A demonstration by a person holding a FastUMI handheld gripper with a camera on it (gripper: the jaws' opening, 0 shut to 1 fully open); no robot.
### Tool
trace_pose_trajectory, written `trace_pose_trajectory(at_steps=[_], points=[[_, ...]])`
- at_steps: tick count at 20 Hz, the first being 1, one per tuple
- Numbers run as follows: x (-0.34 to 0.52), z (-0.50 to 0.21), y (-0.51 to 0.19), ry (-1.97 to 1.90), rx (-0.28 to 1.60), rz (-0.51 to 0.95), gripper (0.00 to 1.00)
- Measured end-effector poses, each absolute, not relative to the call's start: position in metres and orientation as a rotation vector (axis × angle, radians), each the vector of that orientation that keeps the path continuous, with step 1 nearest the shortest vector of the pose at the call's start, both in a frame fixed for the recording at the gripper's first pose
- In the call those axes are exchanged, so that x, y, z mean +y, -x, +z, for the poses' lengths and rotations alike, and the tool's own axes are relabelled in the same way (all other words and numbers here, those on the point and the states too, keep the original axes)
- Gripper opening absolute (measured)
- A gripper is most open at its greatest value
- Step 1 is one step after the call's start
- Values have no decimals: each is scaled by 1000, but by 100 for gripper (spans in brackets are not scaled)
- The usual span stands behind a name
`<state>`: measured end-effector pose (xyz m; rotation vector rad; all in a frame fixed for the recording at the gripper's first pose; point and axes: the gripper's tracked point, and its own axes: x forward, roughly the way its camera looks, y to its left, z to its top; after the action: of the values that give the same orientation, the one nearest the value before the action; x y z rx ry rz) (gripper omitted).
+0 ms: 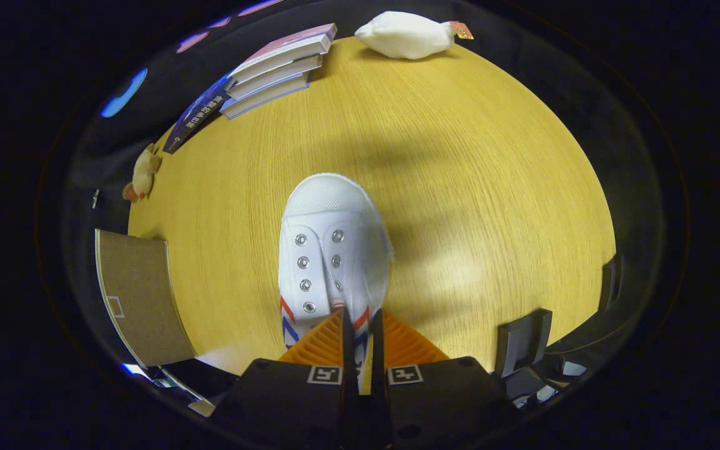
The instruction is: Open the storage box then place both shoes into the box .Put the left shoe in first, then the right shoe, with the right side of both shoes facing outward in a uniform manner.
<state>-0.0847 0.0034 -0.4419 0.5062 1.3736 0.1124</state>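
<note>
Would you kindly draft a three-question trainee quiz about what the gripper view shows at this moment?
1. True or false: the gripper is shut on the rear part of the white canvas shoe.
2. What lies at the table's far edge, to the right of the stack of books? A) a white pouch B) a mug C) a second shoe
3. Fill in: the shoe's toe points ____ from the gripper.

Key: 1 true, both fingers press a thin part of the shoe's rear. 2 A, the white pouch. 3 away, across the wooden table.
</note>
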Motion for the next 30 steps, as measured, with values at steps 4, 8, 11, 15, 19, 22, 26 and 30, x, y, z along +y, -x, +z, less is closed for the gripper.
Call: trace_pose_trajectory(at_steps=[4, 8, 11, 15, 19, 22, 26, 30], points=[[15, -405, 83, -598, 1327, 126, 11], [44, -341, 67, -646, 1253, 191, 11], [82, -286, 55, -706, 1193, 260, 11], [134, -221, 48, -734, 1135, 364, 11], [186, -171, 51, -707, 1112, 464, 11], [230, -150, 55, -685, 1117, 524, 11], [291, -145, 66, -691, 1182, 578, 11], [335, -164, 77, -618, 1245, 573, 11]])
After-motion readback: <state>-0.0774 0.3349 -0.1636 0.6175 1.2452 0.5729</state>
